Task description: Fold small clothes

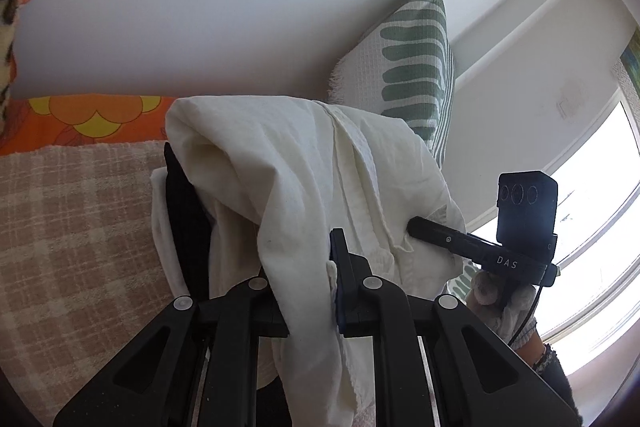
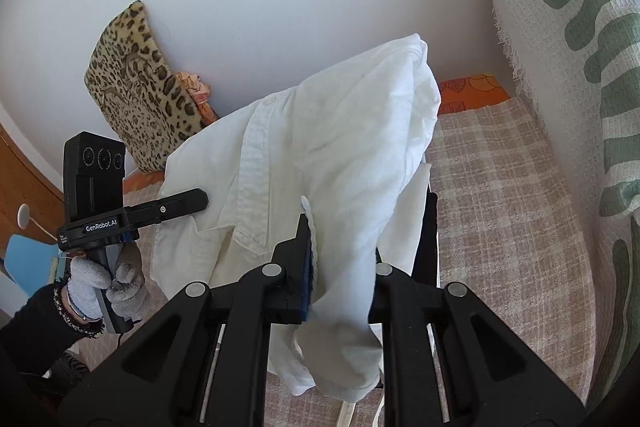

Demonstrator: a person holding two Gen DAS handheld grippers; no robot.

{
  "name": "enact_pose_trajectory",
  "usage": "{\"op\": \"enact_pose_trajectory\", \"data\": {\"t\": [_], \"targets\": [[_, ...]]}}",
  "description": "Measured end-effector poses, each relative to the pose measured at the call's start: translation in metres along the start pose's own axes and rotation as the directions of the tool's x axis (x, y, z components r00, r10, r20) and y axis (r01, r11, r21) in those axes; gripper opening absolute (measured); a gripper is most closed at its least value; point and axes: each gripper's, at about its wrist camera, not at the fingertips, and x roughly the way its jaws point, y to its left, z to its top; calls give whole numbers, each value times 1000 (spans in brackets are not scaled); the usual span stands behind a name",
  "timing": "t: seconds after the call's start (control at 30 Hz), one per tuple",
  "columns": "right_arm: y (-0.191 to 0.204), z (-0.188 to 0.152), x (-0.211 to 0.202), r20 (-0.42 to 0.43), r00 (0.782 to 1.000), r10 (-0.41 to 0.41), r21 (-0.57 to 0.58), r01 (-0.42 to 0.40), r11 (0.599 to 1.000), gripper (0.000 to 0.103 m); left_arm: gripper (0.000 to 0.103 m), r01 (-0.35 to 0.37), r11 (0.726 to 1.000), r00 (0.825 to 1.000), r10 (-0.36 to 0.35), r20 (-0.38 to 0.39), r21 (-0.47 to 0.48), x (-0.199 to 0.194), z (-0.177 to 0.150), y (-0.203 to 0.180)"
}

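A white garment [image 1: 288, 167] hangs bunched above the bed, held between both grippers. My left gripper [image 1: 268, 251] is shut on a fold of it, and the cloth drapes over and between its fingers. In the right wrist view the same garment [image 2: 340, 131] hangs from my right gripper [image 2: 366, 243], shut on another fold next to its blue pad. Each view shows the other gripper: the right gripper [image 1: 414, 227] bites the cloth's right side, and the left gripper [image 2: 202, 201] bites its left edge. Gloved hands [image 2: 120, 275] hold both tools.
Under the garment lies a beige checked blanket [image 2: 500, 207] over an orange flowered sheet [image 1: 80, 123]. A green-and-white pillow [image 1: 412, 67] leans on the white wall at the right and a leopard-print cushion [image 2: 136, 95] at the left. A bright window [image 1: 592, 207] is beyond the pillow.
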Motion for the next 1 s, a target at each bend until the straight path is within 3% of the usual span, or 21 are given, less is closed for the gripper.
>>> {"op": "enact_pose_trajectory", "data": {"t": [0.2,0.33,0.43,0.53,0.57,0.67,0.97,1.0], "targets": [[-26,-6,16,-30,996,-87,37,88,995,23,13,-30,1000,999,30,-19,-8,10,-4,14],[-27,-7,26,-58,984,-167,20,168,986,24,18,-117,991,993,119,-23,57,18,-6,3],[-21,-7,23,-50,978,-202,3,203,979,25,20,-132,991,991,133,-21,23,15,-4,3],[-13,-6,9,-24,974,-225,-4,225,974,32,24,-167,986,985,168,-27,18,7,1,-1],[-11,-6,2,-14,970,-241,0,241,970,40,24,-174,984,984,174,-22,22,3,3,-3],[-6,-6,-23,35,958,-285,29,285,958,53,38,-213,977,977,213,-1,32,-15,6,-7],[44,-26,-100,178,939,-294,99,280,955,56,40,-242,963,970,239,35,121,-88,-10,-37],[52,-31,-104,180,938,-297,101,283,954,57,45,-241,962,970,238,41,126,-97,-13,-41]]}}
